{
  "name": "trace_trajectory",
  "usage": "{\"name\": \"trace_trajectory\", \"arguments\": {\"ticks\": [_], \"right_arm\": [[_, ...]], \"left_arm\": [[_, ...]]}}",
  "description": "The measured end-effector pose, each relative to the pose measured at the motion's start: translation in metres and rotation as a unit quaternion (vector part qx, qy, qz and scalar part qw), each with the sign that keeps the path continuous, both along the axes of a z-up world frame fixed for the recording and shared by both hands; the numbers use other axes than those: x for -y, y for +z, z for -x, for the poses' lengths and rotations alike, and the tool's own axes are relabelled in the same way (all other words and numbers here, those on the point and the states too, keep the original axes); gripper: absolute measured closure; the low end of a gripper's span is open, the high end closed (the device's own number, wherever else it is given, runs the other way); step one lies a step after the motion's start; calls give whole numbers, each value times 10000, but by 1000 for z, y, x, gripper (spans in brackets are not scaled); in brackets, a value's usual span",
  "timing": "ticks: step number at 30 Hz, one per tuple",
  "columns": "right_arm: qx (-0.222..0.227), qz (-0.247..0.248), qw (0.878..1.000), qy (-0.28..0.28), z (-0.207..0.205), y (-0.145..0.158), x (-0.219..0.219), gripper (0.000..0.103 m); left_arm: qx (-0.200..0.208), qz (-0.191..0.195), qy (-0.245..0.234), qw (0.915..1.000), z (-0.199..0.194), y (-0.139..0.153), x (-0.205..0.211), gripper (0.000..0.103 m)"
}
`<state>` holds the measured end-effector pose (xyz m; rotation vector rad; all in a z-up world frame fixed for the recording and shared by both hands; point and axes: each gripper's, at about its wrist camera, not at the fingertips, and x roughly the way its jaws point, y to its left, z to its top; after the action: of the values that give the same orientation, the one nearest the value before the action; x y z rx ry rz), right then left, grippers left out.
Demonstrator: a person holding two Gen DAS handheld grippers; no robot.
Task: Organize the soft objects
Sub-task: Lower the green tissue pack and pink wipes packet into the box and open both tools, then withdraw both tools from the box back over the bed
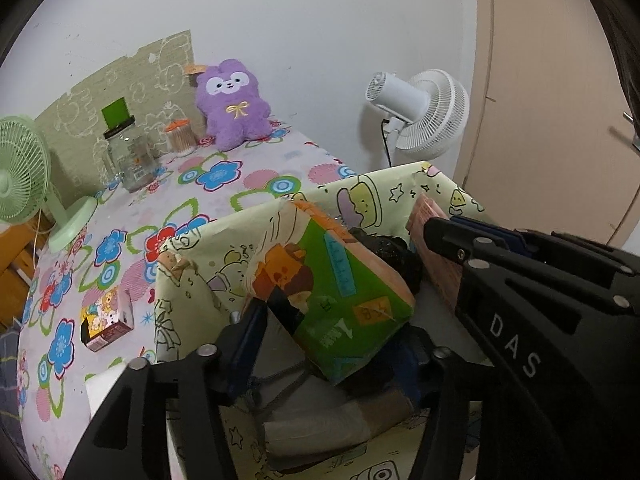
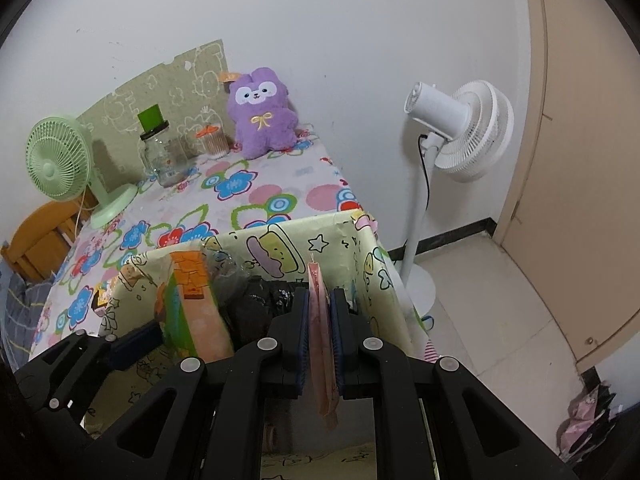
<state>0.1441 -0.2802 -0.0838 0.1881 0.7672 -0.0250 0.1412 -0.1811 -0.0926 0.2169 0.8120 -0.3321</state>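
Left claw point(image 1: 336, 320) clamped on green pack point(image 1: 340, 300), right claw point(image 2: 320, 336) pinching pink packet point(image 2: 322, 340) over box point(image 2: 280, 240)

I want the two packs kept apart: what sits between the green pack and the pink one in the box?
A crumpled black plastic bag, seen in both wrist views.

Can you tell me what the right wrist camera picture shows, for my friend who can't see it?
The right gripper is shut on a thin pink packet, held over a box covered in cartoon paper. In the box, a green and orange pack leans beside a black bag. Behind, a purple plush toy sits on a flowery table.
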Motion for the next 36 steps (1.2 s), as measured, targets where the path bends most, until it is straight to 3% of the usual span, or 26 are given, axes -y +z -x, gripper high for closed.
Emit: {"name": "trace_trajectory", "arguments": {"ticks": [6, 8, 10, 14, 16, 20, 25, 27, 36], "right_arm": [[23, -16, 10000, 27, 2, 0, -2, 89], [26, 9, 10000, 29, 2, 1, -2, 89], [46, 43, 10000, 33, 4, 2, -3, 89], [81, 143, 9998, 78, 8, 7, -7, 87], [85, 170, 9998, 81, 9, 8, -8, 83], [167, 192, 9996, 86, 16, 12, -11, 55], [281, 229, 9993, 80, 25, 19, -16, 48], [325, 250, 9991, 78, 29, 21, -18, 37], [528, 510, 9972, 103, 46, 36, -37, 17]], "left_arm": [[-81, -5, 70, 9999, -2, -1, -2, 34], [-82, 12, 80, 9999, -2, 1, -4, 28], [-62, 58, 15, 10000, 1, 3, -4, 14], [46, 12, -136, 9999, 10, 6, 0, 9], [74, 7, -126, 9999, 12, 7, -1, 8], [98, 35, -90, 9999, 15, 10, -5, 7], [176, 85, -81, 9998, 22, 15, -10, 7], [211, 105, -66, 9997, 25, 18, -12, 6], [373, 207, 92, 9990, 36, 30, -30, 3]]}}
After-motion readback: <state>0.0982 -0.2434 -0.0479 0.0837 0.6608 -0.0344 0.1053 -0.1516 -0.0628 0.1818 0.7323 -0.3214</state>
